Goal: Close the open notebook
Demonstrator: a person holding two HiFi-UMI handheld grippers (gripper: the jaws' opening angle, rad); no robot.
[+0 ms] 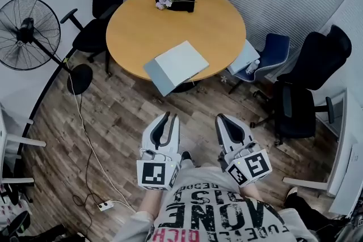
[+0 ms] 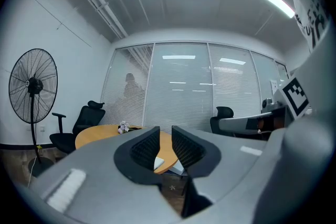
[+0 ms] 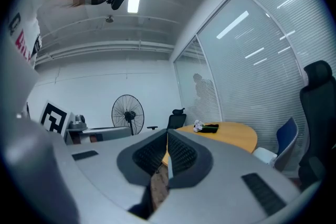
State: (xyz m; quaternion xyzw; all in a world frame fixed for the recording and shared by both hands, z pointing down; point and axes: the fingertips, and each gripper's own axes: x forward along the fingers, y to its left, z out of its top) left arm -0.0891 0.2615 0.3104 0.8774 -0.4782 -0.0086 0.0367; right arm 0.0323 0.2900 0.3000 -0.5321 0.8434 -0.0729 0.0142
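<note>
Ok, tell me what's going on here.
A person stands a short way back from a round wooden table, with a gripper in each hand aimed at it. The left gripper has its jaws apart, the right gripper has them together, and both are empty. The notebook lies at the table's near edge, untouched. Neither gripper has reached it yet.
</note>
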